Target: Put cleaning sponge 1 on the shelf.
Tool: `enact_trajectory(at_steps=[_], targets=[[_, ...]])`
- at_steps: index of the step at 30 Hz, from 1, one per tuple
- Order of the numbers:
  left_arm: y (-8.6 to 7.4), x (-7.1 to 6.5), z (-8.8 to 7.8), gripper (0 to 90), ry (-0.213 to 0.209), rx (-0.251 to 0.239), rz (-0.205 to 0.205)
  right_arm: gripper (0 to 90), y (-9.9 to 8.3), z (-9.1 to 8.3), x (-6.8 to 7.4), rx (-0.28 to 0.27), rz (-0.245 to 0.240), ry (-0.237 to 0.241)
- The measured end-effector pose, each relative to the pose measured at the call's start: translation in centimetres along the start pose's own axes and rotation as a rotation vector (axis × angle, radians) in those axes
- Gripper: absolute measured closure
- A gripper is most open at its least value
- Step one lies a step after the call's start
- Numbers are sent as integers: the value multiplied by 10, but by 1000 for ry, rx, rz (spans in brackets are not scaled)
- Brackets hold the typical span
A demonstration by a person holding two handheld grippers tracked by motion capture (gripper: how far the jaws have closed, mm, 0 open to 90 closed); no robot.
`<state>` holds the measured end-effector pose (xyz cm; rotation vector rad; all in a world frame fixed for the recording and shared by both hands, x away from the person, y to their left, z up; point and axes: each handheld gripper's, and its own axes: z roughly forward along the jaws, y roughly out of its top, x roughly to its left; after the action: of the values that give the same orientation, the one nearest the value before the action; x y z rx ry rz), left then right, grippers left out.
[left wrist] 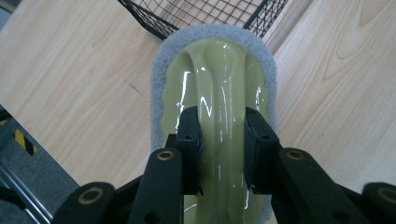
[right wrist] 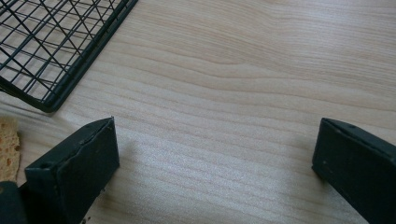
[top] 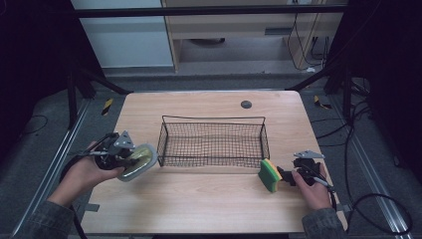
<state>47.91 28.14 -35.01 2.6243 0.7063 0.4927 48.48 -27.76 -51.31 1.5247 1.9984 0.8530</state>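
My left gripper [top: 130,155] is shut on the raised yellow-green handle of a scrubber [top: 141,160] with a grey scouring pad, held above the table's left side, just left of the black wire basket [top: 214,118]. In the left gripper view both jaws pinch the scrubber's [left wrist: 219,65] handle ridge, left gripper [left wrist: 222,126], with the basket's corner [left wrist: 154,21] beyond it. My right gripper [top: 282,175] rests low at the table's right, open, its tips beside a yellow-and-green sponge [top: 270,175]. In the right gripper view the right gripper [right wrist: 217,135] has bare wood between its jaws; the sponge [right wrist: 8,147] lies outside the left jaw.
The wire basket stands mid-table with nothing in it; its corner [right wrist: 46,105] is close to the right gripper. A small dark round cap [top: 246,104] sits in the wooden table [top: 199,199] near the far edge. Cables and black frame legs surround the table.
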Motion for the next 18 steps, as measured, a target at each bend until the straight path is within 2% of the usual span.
enact_trajectory(at_steps=[9,18], targets=[[19,11,-2,707,2,-6,46,7,0,0,0,0,-1,0],[54,36,0,707,-19,-25,151,9,-1,-1,-1,0,-4,15]])
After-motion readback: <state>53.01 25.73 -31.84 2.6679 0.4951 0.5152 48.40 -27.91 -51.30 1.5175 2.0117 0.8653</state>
